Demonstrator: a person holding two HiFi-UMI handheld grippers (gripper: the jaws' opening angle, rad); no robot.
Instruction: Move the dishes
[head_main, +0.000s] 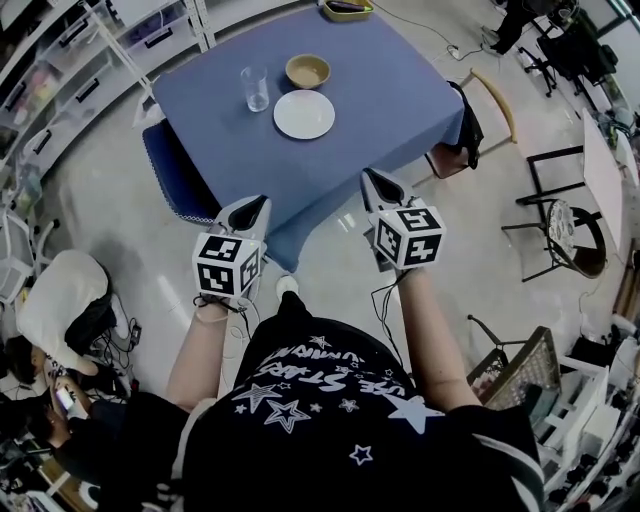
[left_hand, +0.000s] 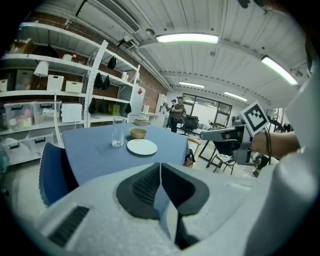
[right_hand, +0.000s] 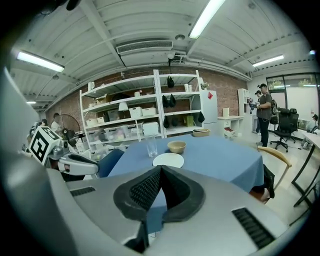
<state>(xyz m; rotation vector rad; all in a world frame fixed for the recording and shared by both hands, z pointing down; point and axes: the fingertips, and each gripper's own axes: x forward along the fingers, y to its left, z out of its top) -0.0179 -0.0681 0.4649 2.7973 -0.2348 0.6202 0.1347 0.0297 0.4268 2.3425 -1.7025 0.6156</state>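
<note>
- While left gripper (head_main: 262, 201) and right gripper (head_main: 367, 177) sit pressed together, empty, no dish is held.
- Plate (head_main: 304, 114), bowl (head_main: 307, 71), glass (head_main: 256, 88): on table (head_main: 400, 90), well ahead of both.
- Fits reach-in or retreat; any grab needs jaws spread.

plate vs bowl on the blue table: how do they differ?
The plate is white and flat; the bowl is tan with raised walls. The plate looks wider than the bowl. In the head view the plate lies closer to the near edge of the table, with the bowl just behind it. Both are round, upright and look empty.
</note>
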